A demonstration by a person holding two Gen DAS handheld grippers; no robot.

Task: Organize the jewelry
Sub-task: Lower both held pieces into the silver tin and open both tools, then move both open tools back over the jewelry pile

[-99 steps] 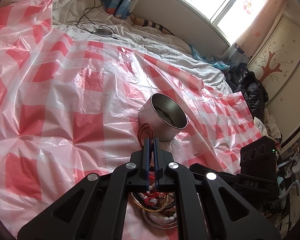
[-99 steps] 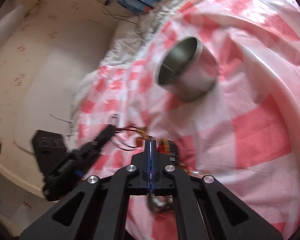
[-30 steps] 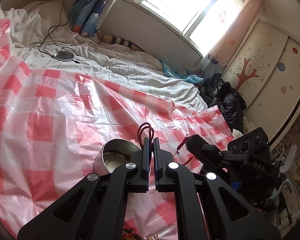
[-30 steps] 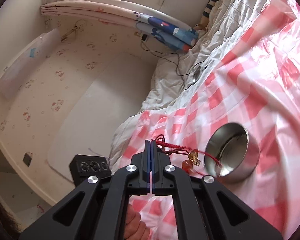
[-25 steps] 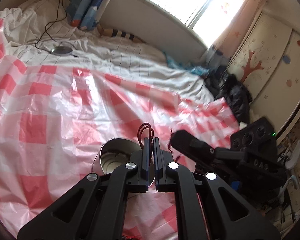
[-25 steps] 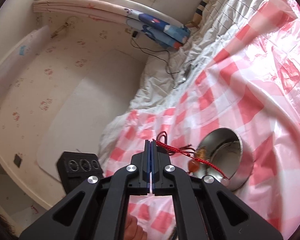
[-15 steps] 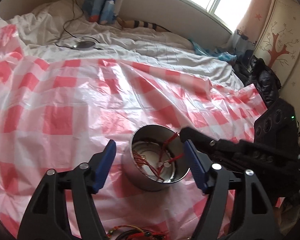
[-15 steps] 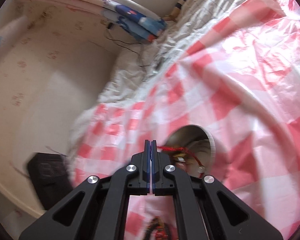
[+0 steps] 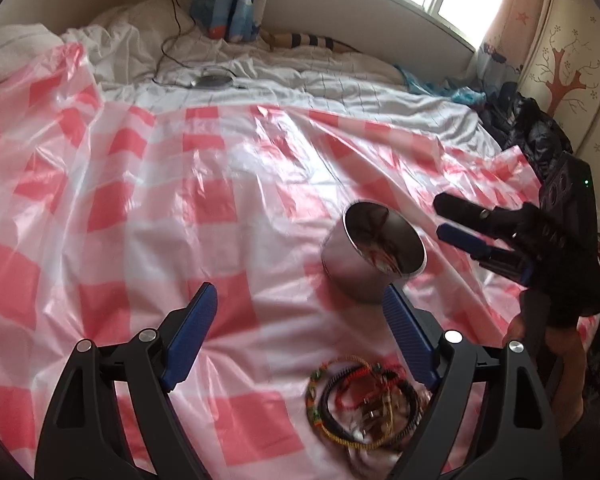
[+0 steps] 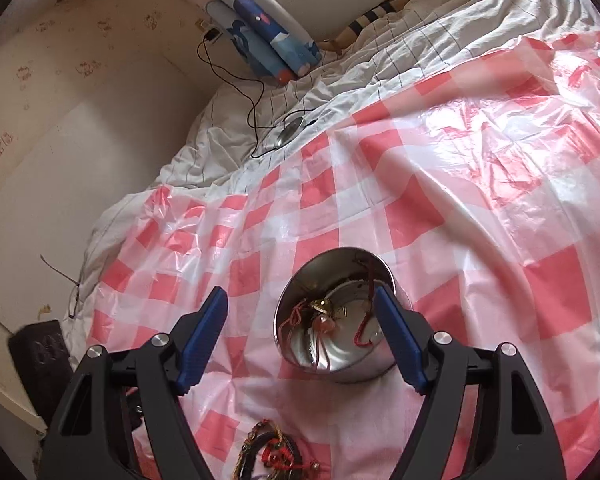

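Note:
A steel tin [image 9: 352,276] stands on the red-and-white checked plastic sheet [image 9: 148,208]. Red cord bracelets [image 10: 320,318] with a gold charm lie inside the tin [image 10: 364,368]. My left gripper [image 9: 298,300] is opening over the sheet, to the left of the tin, with nothing between its pads. My right gripper [image 10: 300,298] is also opening, just in front of the tin's mouth and holding nothing; in the left wrist view the right gripper [image 9: 446,220] hangs to the tin's right. A tangled pile of bracelets [image 9: 364,404] lies near me on the sheet; this bracelet pile [image 10: 276,456] sits at the bottom edge of the right wrist view.
Beyond the sheet lies a white quilt [image 9: 340,92] with a black cable and a round device [image 9: 212,80]. A blue patterned cloth [image 9: 228,4] leans at the wall. Dark clothes [image 9: 536,136] are heaped at the right by a wardrobe [image 9: 572,60].
Both grippers were shut on a red cord bracelet above the tin. Both have opened, the left first, and the bracelet now lies in the tin. The left gripper has drawn back to the left.

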